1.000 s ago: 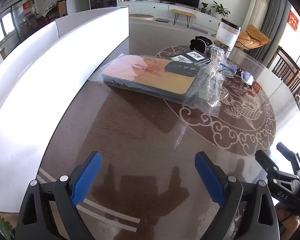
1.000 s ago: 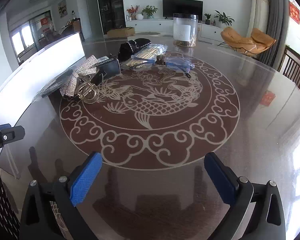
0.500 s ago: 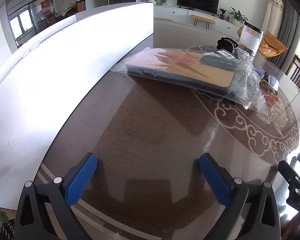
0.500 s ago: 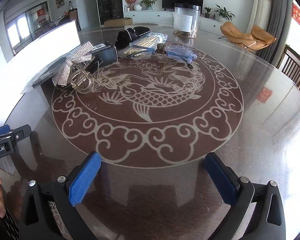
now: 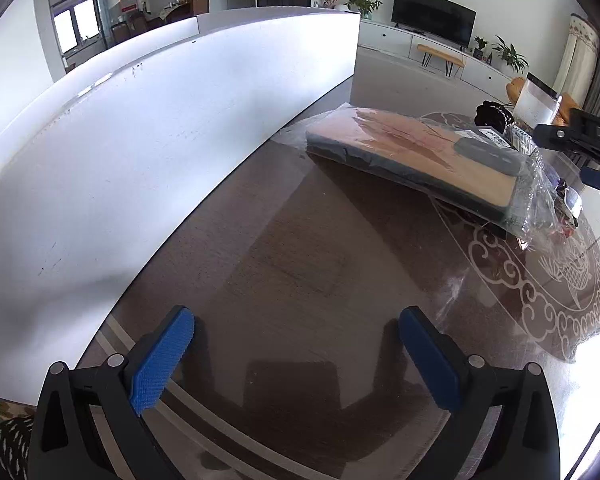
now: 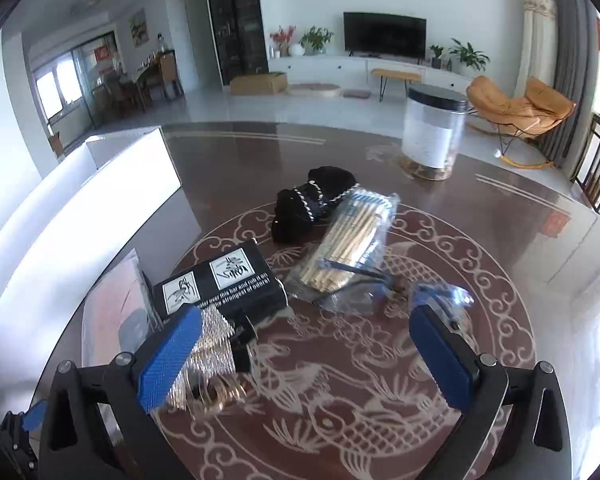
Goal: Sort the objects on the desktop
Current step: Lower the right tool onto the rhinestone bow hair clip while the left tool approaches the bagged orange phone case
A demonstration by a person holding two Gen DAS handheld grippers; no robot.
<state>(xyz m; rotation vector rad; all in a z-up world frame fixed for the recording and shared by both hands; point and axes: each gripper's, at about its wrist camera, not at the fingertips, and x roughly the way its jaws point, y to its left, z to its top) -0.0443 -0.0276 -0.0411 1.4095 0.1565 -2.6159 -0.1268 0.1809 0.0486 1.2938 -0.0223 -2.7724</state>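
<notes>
My left gripper (image 5: 296, 354) is open and empty, low over the dark round table (image 5: 300, 264). Ahead of it lies a flat pink-and-tan item in a clear bag (image 5: 412, 156). My right gripper (image 6: 306, 354) is open and empty, above a cluster of objects: a black box with white labels (image 6: 220, 286), a silver glitter bow with a gold ring (image 6: 212, 356), a bag of pencils (image 6: 352, 240), a black beaded pouch (image 6: 312, 204) and a blue item in plastic (image 6: 440, 296). The right gripper's tip also shows in the left wrist view (image 5: 580, 140).
A long white board (image 5: 120, 140) stands along the table's left side. A clear jar with a black lid (image 6: 432, 132) stands at the far side. The bagged flat item also shows in the right wrist view (image 6: 116, 312), left of the black box.
The right gripper has moved forward and now hovers over the object cluster. The left gripper has turned left toward the white board and come closer to the bagged flat item.
</notes>
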